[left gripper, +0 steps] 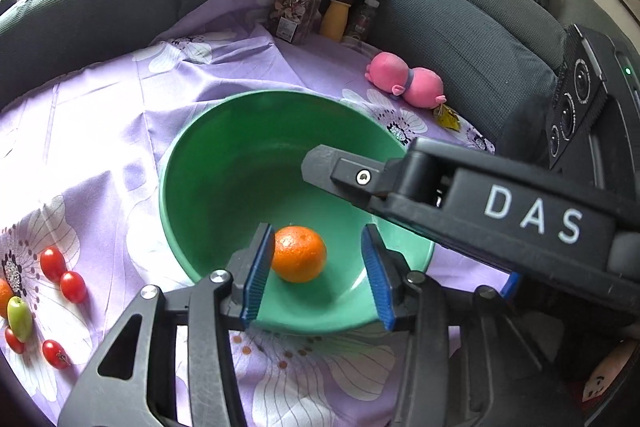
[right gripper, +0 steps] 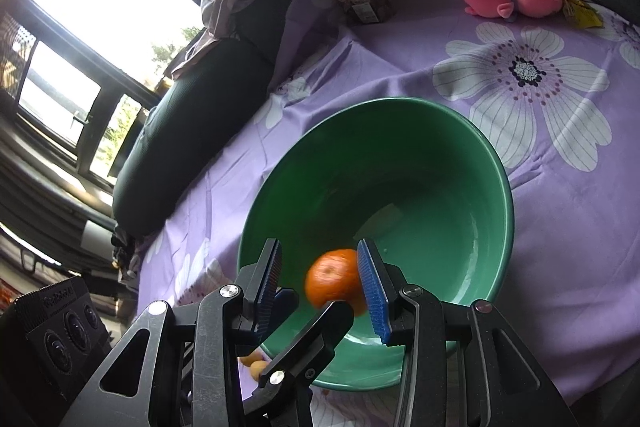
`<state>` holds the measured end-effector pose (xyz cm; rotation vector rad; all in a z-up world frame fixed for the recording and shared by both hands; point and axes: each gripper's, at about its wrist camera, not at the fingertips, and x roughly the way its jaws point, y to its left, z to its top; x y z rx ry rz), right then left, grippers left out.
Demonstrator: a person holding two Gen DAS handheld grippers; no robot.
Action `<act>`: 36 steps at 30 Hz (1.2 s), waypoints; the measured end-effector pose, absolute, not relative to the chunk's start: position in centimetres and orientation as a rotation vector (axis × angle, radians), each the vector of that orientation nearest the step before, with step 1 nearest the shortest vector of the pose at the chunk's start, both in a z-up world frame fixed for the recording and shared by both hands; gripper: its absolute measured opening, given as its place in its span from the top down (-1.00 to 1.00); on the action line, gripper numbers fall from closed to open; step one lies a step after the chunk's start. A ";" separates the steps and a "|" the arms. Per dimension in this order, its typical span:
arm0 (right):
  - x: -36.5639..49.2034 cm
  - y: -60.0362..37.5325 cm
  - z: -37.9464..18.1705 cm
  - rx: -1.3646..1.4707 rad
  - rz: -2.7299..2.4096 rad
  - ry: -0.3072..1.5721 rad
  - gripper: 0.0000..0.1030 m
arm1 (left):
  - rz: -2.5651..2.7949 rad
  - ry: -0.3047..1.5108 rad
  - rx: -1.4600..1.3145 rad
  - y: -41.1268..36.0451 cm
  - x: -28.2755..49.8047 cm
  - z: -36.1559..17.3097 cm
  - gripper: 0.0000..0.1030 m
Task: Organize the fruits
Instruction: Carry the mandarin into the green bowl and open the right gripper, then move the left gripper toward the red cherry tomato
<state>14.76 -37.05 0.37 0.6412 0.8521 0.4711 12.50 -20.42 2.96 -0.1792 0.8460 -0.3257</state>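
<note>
Item: orange [left gripper: 298,253] | Place: we see it loose inside the green bowl [left gripper: 240,131] on the purple floral cloth [left gripper: 120,107] | Left gripper [left gripper: 316,277]: jaws apart, orange between, right pad clear | Right gripper [right gripper: 324,291]: jaws apart over the bowl | Elsewhere: cherry tomatoes [left gripper: 64,275] left on the cloth.

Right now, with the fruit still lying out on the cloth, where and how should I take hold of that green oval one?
Grip the green oval fruit across its narrow middle, coming straight down from above. It lies lengthwise on the purple cloth, so the short axis suits the jaws. Cherry tomatoes crowd its ends and an orange piece sits by its left side, so keep the fingers narrow.
</note>
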 end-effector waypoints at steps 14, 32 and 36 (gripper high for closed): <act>13.0 -30.3 3.0 0.469 0.625 0.819 0.02 | 0.068 0.747 -0.345 -7.5 4.6 5.2 -0.36; 11.4 -15.7 -1.1 0.152 0.796 1.064 -0.02 | 0.302 0.800 -0.669 5.0 -0.5 -0.4 -0.20; 12.9 -14.9 -1.0 0.114 0.758 1.080 0.04 | 0.227 0.822 -0.665 3.6 0.7 -0.6 -0.16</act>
